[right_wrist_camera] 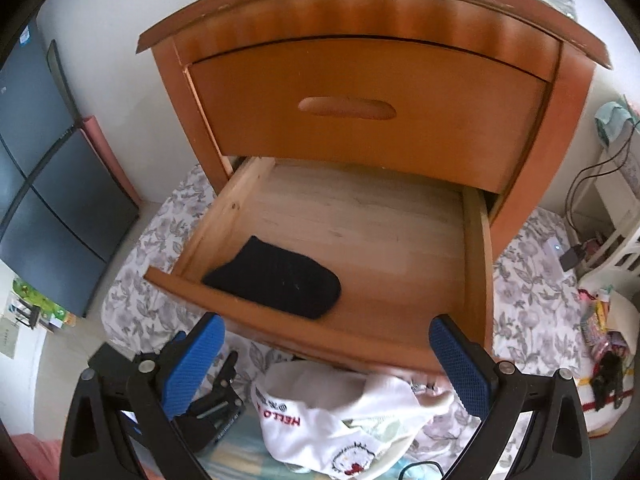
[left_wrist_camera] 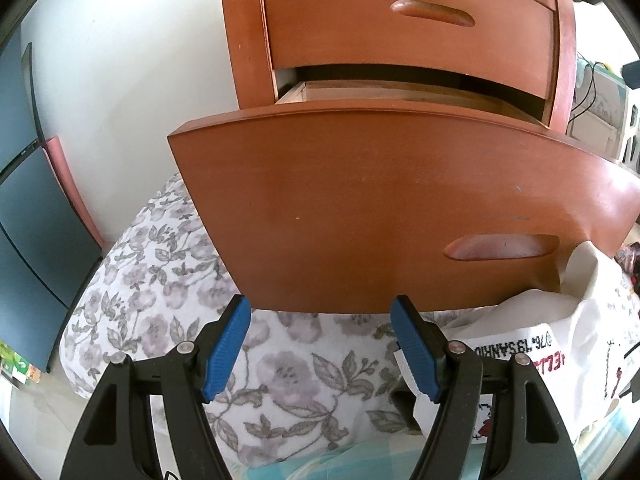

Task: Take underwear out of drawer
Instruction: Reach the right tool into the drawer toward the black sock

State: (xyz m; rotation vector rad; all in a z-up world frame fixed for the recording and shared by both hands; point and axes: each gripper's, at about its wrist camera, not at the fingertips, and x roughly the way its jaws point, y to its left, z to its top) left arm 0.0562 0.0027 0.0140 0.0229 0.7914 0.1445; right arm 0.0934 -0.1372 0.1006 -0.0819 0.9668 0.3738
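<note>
In front of the wooden nightstand [right_wrist_camera: 372, 80], the lower drawer [right_wrist_camera: 360, 240] stands pulled well out, so its floor lies bare to the right wrist view. A dark folded garment [right_wrist_camera: 276, 282], judged to be the underwear, lies in the drawer's near left corner, just behind the front panel [left_wrist_camera: 380, 216]; the rest of the drawer is bare wood. The right tongs [right_wrist_camera: 334, 368] hover above and in front of the drawer's front edge, jaws spread wide with nothing between them, apparently placed to look down over the panel before reaching in. The left tongs [left_wrist_camera: 320, 344] wait low before the drawer front, jaws apart and gripping nothing, out of the other's way. Below the drawer a white printed cloth [right_wrist_camera: 340, 420] lies on the flowered cover [left_wrist_camera: 160, 280], which spreads under the nightstand. The garment is not yet touched.
</note>
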